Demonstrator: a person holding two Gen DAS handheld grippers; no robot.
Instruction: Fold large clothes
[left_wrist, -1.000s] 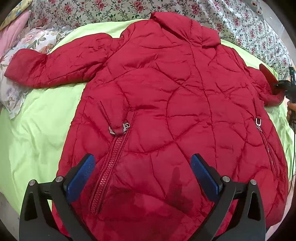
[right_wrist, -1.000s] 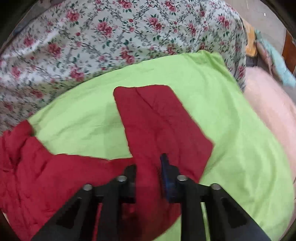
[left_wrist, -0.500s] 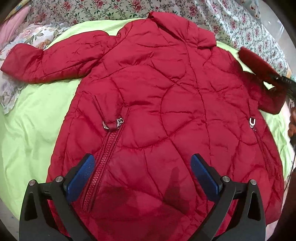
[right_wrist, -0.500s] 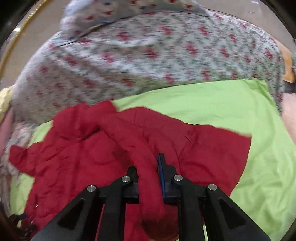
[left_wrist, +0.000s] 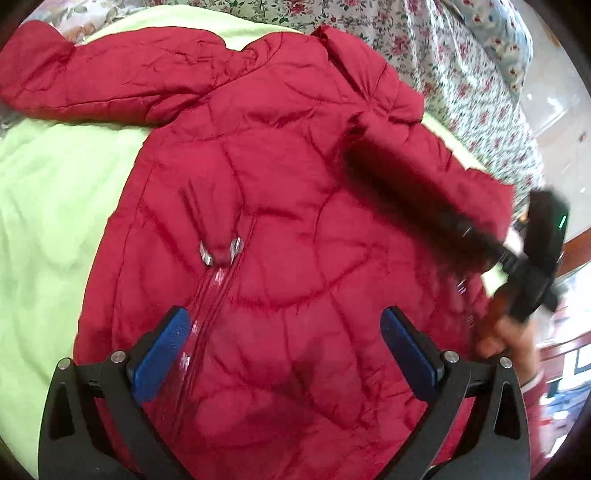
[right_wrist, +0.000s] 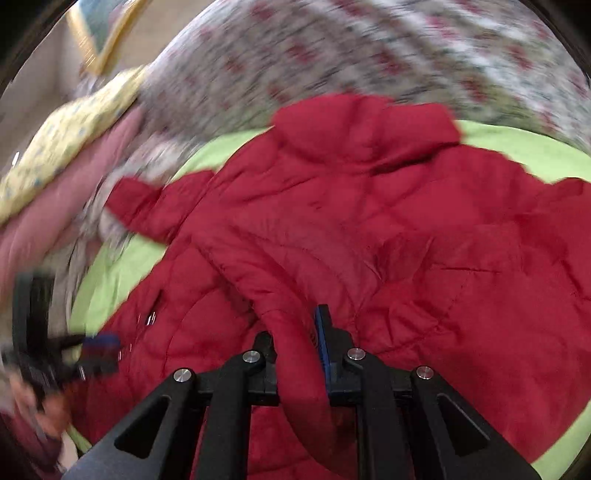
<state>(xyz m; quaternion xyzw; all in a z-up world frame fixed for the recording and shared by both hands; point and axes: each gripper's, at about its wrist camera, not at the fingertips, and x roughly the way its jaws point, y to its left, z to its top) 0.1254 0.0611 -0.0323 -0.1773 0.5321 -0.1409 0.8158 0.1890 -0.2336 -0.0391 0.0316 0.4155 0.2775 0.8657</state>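
Observation:
A red quilted jacket (left_wrist: 280, 206) lies spread on a light green sheet (left_wrist: 48, 206), collar far, one sleeve (left_wrist: 96, 74) stretched out to the left. My left gripper (left_wrist: 284, 336) is open and empty, hovering over the jacket's lower part beside a zipper (left_wrist: 218, 269). My right gripper (right_wrist: 295, 332) is shut on the jacket's other sleeve (right_wrist: 280, 295) and holds it lifted over the jacket's body. In the left wrist view that sleeve (left_wrist: 424, 192) crosses the right shoulder, with the right gripper (left_wrist: 532, 258) behind it. The jacket (right_wrist: 369, 229) fills the right wrist view.
A floral bedcover (left_wrist: 461, 74) lies beyond the collar. Pink and yellow bedding (right_wrist: 55, 177) is piled at the left of the right wrist view. The left gripper (right_wrist: 74, 347) shows blurred there. The bed edge and wooden furniture (left_wrist: 576, 243) are at the right.
My right gripper has swung the held sleeve from the green sheet at the side inward over the jacket's body. The left gripper has shifted right, staying open above the jacket.

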